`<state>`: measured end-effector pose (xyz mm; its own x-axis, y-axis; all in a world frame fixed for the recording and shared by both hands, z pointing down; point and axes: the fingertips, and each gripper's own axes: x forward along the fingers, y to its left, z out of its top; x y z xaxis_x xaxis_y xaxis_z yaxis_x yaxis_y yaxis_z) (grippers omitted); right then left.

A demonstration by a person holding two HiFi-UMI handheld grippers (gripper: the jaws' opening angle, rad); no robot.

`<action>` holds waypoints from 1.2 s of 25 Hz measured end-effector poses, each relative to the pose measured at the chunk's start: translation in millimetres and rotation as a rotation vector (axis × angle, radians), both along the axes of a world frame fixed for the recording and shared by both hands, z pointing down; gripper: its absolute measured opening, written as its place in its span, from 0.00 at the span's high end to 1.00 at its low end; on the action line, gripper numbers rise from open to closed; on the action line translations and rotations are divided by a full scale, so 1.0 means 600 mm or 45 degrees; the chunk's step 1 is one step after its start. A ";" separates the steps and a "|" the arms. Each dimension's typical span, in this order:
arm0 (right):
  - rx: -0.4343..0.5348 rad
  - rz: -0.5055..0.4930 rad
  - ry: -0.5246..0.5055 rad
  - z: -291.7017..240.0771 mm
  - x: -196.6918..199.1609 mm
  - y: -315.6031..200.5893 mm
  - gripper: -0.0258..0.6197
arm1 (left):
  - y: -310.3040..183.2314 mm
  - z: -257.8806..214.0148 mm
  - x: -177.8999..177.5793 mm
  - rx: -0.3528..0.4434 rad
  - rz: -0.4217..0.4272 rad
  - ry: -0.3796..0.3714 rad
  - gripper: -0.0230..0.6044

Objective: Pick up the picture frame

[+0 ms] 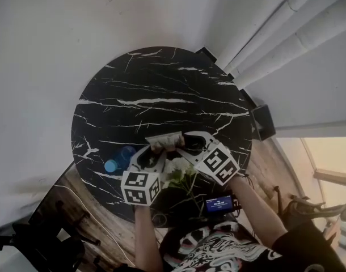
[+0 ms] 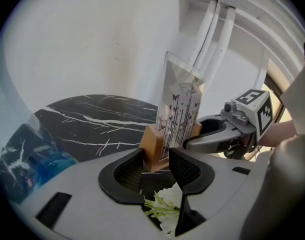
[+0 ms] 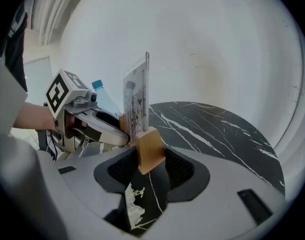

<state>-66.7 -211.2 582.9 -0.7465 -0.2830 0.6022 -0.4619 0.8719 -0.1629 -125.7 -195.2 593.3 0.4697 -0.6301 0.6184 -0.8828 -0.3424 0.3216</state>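
Note:
The picture frame (image 1: 164,142) is a clear panel printed with butterflies and stems, standing upright in a base of pale wooden blocks. It hangs above the black marble table (image 1: 161,89). My left gripper (image 1: 156,152) is shut on one wooden end block (image 2: 153,149). From the other side, my right gripper (image 1: 185,146) is shut on the opposite block (image 3: 150,149). The panel (image 2: 180,104) rises straight up past the jaws in the left gripper view, and shows edge-on (image 3: 137,101) in the right gripper view. Each gripper view shows the other gripper just beyond the frame.
A blue-capped water bottle (image 1: 117,158) stands on the table left of my left gripper. White flowers (image 1: 178,173) lie under the grippers near the table's front edge. A small device with a lit blue screen (image 1: 219,203) sits by the person's body. Behind the table are white walls.

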 end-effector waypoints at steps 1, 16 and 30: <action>-0.001 0.001 -0.005 -0.005 0.001 0.003 0.70 | 0.003 -0.005 0.000 -0.006 -0.001 0.014 0.69; -0.007 0.089 -0.089 -0.077 0.030 0.068 0.70 | 0.066 -0.082 0.024 0.050 0.022 0.044 0.70; -0.006 0.135 -0.087 -0.125 0.057 0.155 0.70 | 0.150 -0.129 0.049 0.055 0.077 0.059 0.71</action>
